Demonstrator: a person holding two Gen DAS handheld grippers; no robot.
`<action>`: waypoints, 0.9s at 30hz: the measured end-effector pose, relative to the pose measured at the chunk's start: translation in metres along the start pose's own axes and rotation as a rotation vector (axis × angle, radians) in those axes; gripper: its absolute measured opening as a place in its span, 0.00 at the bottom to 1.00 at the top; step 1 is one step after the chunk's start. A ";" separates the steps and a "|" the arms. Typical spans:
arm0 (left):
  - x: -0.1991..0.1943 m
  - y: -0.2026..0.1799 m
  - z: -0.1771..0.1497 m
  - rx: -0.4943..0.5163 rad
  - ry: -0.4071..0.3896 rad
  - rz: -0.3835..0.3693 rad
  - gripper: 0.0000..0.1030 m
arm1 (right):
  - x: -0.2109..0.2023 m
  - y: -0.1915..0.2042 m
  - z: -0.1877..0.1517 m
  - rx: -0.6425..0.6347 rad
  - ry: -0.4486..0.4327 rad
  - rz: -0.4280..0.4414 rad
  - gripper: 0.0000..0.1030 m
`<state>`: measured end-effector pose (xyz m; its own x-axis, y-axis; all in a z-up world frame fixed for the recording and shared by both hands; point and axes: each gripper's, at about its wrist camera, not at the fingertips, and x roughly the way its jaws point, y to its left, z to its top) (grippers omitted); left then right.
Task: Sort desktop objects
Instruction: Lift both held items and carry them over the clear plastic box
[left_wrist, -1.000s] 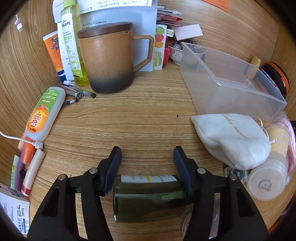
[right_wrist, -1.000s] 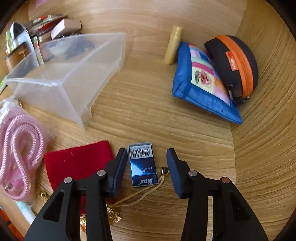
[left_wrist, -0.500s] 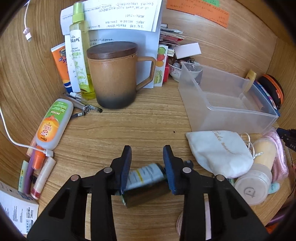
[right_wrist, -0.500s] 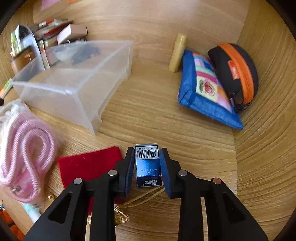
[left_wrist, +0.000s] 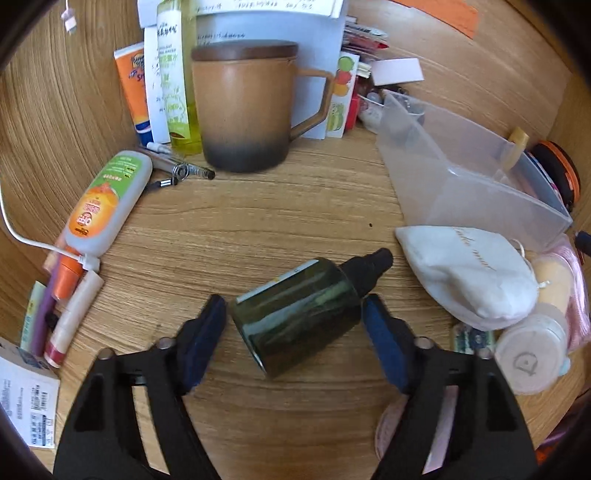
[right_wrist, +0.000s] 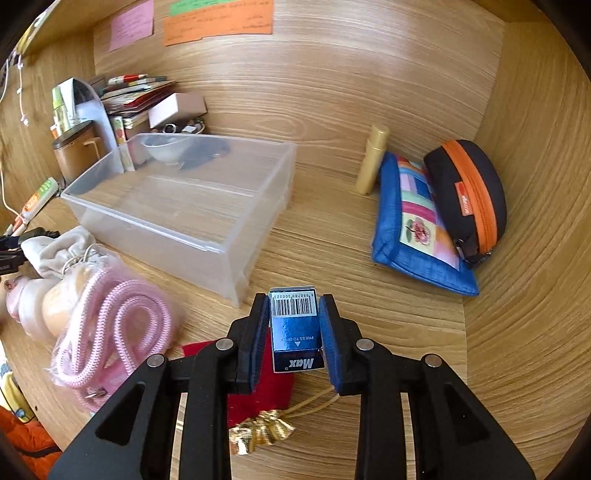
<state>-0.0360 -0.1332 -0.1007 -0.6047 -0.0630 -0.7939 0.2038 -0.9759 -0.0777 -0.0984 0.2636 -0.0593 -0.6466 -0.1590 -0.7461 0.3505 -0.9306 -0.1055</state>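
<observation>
In the left wrist view a dark green bottle (left_wrist: 301, 314) with a black cap lies tilted on the wooden desk between the fingers of my left gripper (left_wrist: 295, 321). The jaws are wide open and do not touch it. In the right wrist view my right gripper (right_wrist: 293, 325) is shut on a small blue Max staple box (right_wrist: 295, 332) and holds it above the desk, over a red pouch (right_wrist: 264, 387). A clear plastic bin (right_wrist: 177, 218) stands to the left ahead; it also shows in the left wrist view (left_wrist: 461, 177).
A brown lidded mug (left_wrist: 243, 107), tubes, pens and a white squeeze bottle (left_wrist: 105, 201) crowd the back left. A white drawstring bag (left_wrist: 469, 273) and jars lie right. A pink rope bag (right_wrist: 114, 325), blue patchwork pouch (right_wrist: 413, 229) and black-orange case (right_wrist: 469, 192) lie nearby.
My left gripper closed on the green bottle, then opened wide; the bottle now lies tilted and free. My right gripper shut on the blue box and lifted it off the desk.
</observation>
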 end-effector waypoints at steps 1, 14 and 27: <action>-0.001 -0.001 0.000 0.004 -0.006 0.008 0.62 | 0.006 0.008 0.004 0.000 0.001 0.001 0.24; -0.038 -0.009 0.012 0.035 -0.135 0.019 0.62 | -0.012 0.022 0.035 -0.029 -0.074 0.039 0.24; -0.084 -0.055 0.065 0.180 -0.256 -0.039 0.62 | -0.029 0.048 0.066 -0.073 -0.148 0.126 0.24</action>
<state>-0.0463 -0.0879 0.0097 -0.7882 -0.0531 -0.6132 0.0508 -0.9985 0.0211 -0.1079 0.2020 0.0007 -0.6856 -0.3240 -0.6519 0.4792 -0.8750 -0.0691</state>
